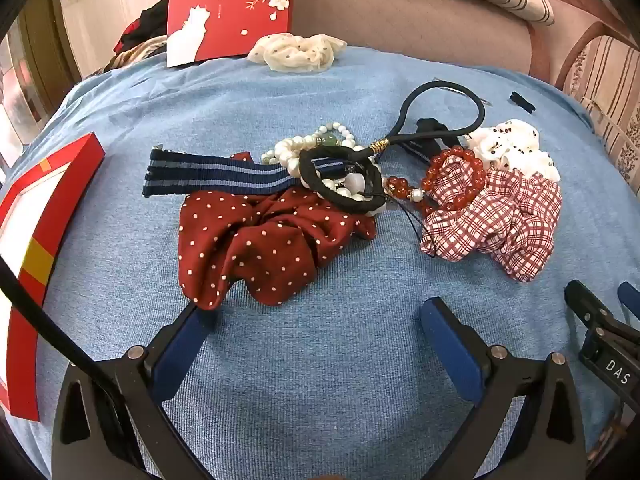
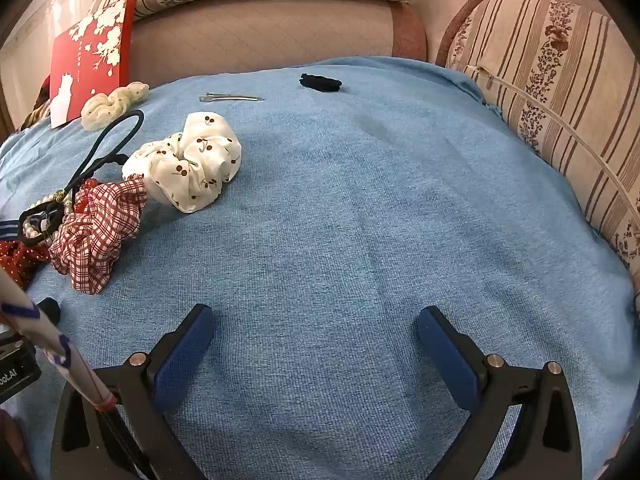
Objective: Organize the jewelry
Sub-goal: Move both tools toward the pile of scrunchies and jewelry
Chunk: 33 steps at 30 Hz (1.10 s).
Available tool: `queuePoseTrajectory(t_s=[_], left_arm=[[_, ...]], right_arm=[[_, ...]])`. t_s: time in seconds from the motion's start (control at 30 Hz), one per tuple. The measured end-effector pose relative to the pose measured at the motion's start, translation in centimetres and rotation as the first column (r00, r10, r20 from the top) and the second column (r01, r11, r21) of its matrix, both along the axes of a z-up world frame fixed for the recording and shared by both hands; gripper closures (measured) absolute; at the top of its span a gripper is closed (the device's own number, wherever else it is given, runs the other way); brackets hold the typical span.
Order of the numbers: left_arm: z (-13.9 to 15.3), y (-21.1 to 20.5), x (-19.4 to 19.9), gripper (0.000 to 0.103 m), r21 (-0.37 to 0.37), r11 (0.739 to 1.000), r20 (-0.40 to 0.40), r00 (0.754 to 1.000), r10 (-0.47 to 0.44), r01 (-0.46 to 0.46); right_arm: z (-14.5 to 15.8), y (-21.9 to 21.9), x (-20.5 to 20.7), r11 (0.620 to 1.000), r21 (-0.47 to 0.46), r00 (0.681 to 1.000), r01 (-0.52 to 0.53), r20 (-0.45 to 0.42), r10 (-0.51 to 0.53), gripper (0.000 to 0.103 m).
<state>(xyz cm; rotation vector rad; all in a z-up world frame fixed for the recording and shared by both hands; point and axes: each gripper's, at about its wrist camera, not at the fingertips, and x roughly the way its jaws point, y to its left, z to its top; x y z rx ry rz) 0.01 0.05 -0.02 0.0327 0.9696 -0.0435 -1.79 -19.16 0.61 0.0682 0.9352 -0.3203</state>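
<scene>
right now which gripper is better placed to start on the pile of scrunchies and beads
Left. The left gripper is open with the dotted red scrunchie and the pearl beads just ahead of its fingers. The right gripper faces bare blue cloth, with the pile off to its side.

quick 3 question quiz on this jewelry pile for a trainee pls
1. True or false: the left gripper holds the red dotted scrunchie.
2. What lies on the plaid scrunchie? A) red bead bracelet B) metal clip C) cream scrunchie
3. Which scrunchie lies nearest the right gripper in its own view?

Key
1. False: both grippers are open with nothing between the fingers; one left fingertip only sits at the scrunchie's edge.
2. A
3. The plaid scrunchie; the cherry scrunchie lies farther back.
</scene>
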Motion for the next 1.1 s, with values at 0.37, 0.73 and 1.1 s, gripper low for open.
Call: queuePoseTrajectory(t_s=[0.37, 0.73, 1.1], left_arm=[[0.4, 0.1, 0.4, 0.0, 0.044, 0.999, -0.032, 0.999, 0.011, -0.01], [4.1, 5.0, -5.5, 0.0, -0.009, 0.998, -0.012, 0.998, 0.056, -0.056], [7.8, 11.1, -11.5, 0.0, -0.003, 0.988, 0.074, 0.986, 0.152, -0.153]], right_arm=[[0.0, -0.6, 0.5, 1.0, 0.029, 1.0, -0.008, -0.027, 0.008, 0.0], [0.0, -0.5, 0.5, 0.999, 0.052, 0.998, 0.011, -0.058, -0.008, 0.0], [2.4, 0.0, -0.8, 0.999, 0.034, 0.996, 0.04, -0.085, -0.037, 0.017]])
